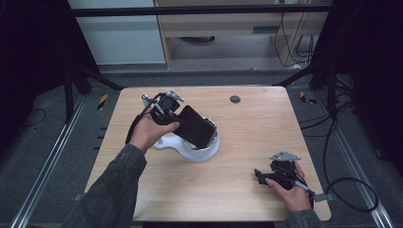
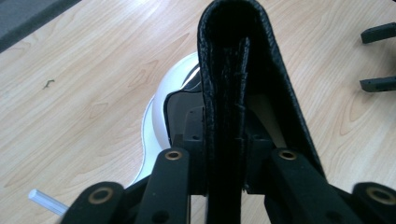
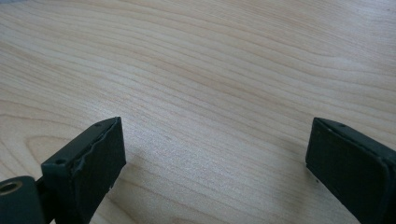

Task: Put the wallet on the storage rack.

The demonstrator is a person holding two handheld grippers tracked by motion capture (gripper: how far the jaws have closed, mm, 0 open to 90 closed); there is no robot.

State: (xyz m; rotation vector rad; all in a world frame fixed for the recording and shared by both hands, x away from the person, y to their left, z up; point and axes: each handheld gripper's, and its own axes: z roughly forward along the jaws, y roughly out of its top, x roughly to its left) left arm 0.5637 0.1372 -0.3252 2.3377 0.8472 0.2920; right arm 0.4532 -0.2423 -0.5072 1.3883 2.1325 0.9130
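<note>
Jaws clasp black wallet (image 2: pixel 233 93), hiding white stand (image 2: pixel 161 112)

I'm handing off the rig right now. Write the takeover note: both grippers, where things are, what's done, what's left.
Left gripper: jaws either side of the black wallet, folded edge up, held over the white holder at mid-table.
Right gripper: open, holding nothing, low over bare table at the near right.
Done: wallet brought to the holder.
Left: whether it already rests in the holder is hard to tell. Probably seat it, let go, then draw the left hand back.
</note>
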